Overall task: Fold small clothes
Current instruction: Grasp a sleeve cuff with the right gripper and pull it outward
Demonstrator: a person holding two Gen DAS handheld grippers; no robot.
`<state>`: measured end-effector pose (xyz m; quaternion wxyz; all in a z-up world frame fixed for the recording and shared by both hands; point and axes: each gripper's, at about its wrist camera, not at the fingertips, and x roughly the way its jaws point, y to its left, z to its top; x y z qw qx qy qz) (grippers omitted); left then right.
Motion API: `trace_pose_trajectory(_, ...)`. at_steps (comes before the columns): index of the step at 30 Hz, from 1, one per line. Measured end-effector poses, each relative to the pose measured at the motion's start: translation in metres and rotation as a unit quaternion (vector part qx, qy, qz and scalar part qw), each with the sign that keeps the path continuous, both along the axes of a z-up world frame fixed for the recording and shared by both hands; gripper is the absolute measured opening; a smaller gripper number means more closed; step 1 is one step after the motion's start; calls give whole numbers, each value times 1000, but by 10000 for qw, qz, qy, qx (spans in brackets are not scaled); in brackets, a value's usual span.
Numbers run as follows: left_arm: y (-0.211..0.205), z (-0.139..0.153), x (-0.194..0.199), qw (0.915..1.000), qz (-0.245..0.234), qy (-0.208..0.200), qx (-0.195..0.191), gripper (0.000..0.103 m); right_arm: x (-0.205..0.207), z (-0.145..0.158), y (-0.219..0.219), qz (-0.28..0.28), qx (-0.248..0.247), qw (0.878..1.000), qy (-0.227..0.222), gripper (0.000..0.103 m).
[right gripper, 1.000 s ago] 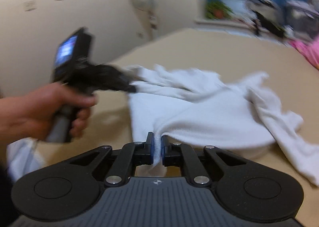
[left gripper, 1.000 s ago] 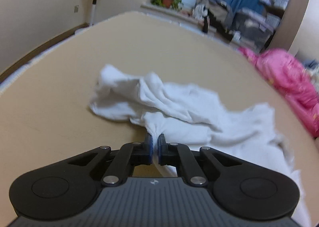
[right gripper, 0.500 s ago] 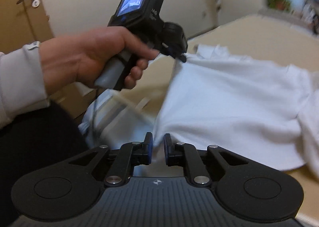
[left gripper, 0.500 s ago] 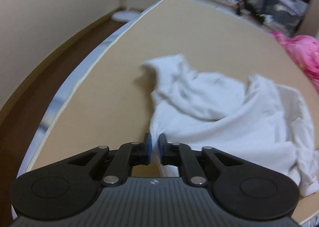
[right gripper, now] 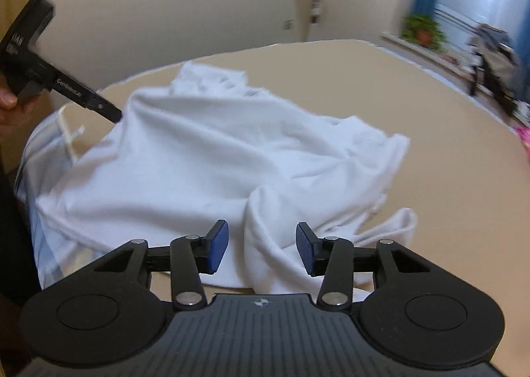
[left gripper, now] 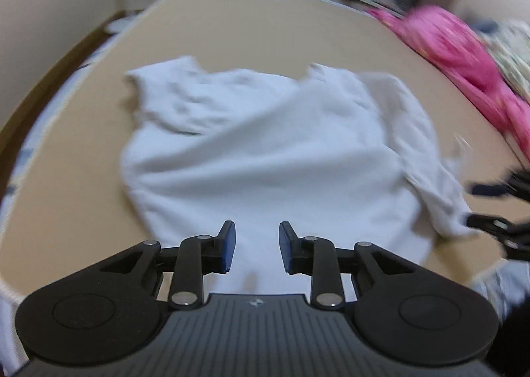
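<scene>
A tan table (left gripper: 298,23) carries a white garment (left gripper: 265,152) spread near its front edge, with pink cloth (left gripper: 463,56) far right. Both tools angle downward over the near hem. The right gripper (right gripper: 261,246) has just been opening and stands wide over a fold, pads clear; the left gripper (left gripper: 256,246) has also just been opening, narrower, gripping nothing.

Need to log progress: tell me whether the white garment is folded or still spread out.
Spread, not folded: the white garment lies open but wrinkled on the tan surface, one side bunched. Both grippers' jaws have just been opening, pads off the cloth.
</scene>
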<state>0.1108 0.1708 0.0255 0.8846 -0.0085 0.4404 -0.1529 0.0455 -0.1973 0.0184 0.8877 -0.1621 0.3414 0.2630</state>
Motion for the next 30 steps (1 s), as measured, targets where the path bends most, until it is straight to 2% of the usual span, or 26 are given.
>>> trace_pose_trajectory(2, -19, 1, -5, 9992, -249, -118, 288, 32, 5, -16, 19, 38, -295, 9995, -70, 47)
trace_pose_trajectory(4, -27, -6, -3, 9988, -225, -126, 404, 32, 14, -36, 45, 52, -582, 9983, 42, 45)
trace_pose_trajectory(5, -28, -5, 0, 9992, -141, -95, 360, 32, 19, -43, 49, 48, -801, 9968, 59, 37)
trace_pose_trajectory(6, -27, -6, 2, 9994, -52, -107, 328, 32, 22, -46, 49, -3, -981, 9952, 18, 10)
trace_pose_trajectory(7, -26, -6, 5, 9993, 27, -152, 349, 32, 24, -42, 44, -44, -938, 9956, 47, 7)
trace_pose_trajectory(9, -21, -7, 14, 9985, 186, -282, 420, 32, 35, -23, 26, -363, -434, 9984, -44, 7)
trace_pose_trajectory(12, -16, -10, 26, 9976, 412, -409, 383, 32, 51, 22, -30, -1193, -6, 9919, -440, 7)
trace_pose_trajectory(16, -6, -6, 39, 9960, 658, -467, 394, 32, 95, 48, -130, -2230, 84, 9741, -352, 7)
trace_pose_trajectory(20, 2, -5, 50, 9945, 903, -423, 308, 32, 149, 38, -229, -2995, -145, 9537, 240, 7)
trace_pose_trajectory(24, -1, -7, 57, 9944, 889, -458, 340, 32, 184, 20, -288, -3312, -624, 9397, 585, 7)
trace_pose_trajectory(27, -5, -10, 61, 9947, 817, -483, 392, 32, 198, 10, -307, -3455, -1144, 9301, 493, 7)
trace_pose_trajectory(29, -6, -12, 63, 9950, 792, -460, 408, 32, 207, -2, -306, -3498, -1365, 9267, 138, 7)
trace_pose_trajectory(30, -6, -13, 64, 9951, 782, -453, 410, 32, 204, -2, -305, -3433, -1313, 9299, -136, 8)
